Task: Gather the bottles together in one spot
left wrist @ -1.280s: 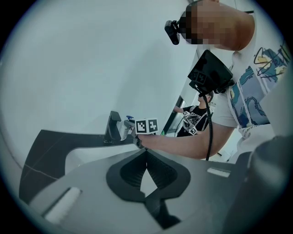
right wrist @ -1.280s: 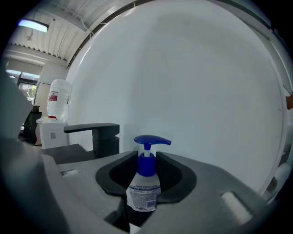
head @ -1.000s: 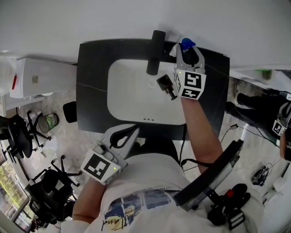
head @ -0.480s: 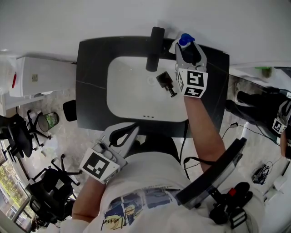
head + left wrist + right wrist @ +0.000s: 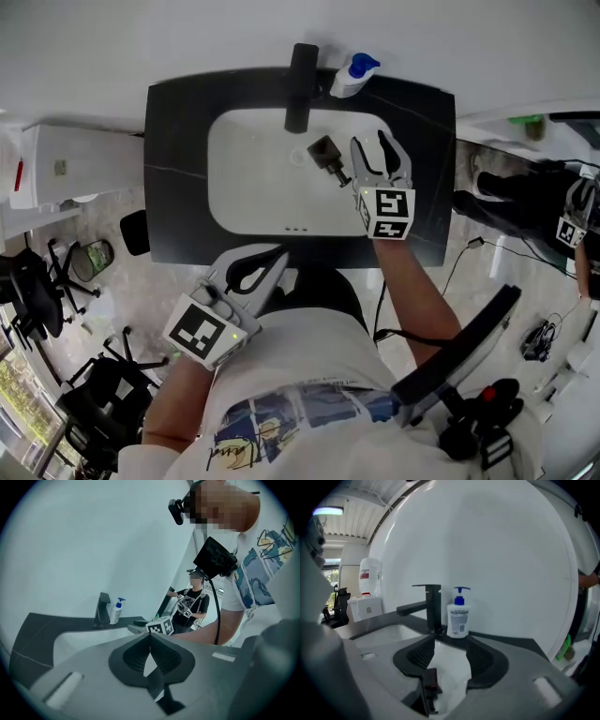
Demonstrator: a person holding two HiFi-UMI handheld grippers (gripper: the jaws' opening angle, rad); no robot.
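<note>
Black counter (image 5: 183, 169), one, with a white basin (image 5: 248, 183) set in it. Black tap (image 5: 300, 80) at the back rim. Pump bottle (image 5: 349, 79), white with a blue top, upright just beside the tap. Small black object (image 5: 324, 152) in the basin. My right gripper (image 5: 370, 141) is over the basin's right edge, jaws just opened, nothing between them. My left gripper (image 5: 272, 262) is at the counter's front edge, tips together.

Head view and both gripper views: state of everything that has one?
Pump bottle: upright on the counter beside the faucet, unheld.
Faucet: no water seen running.
Left claw: shut, empty.
Right claw: open, has just been opening, nothing between its pads.
Small dark object: lying in the sink.
</note>
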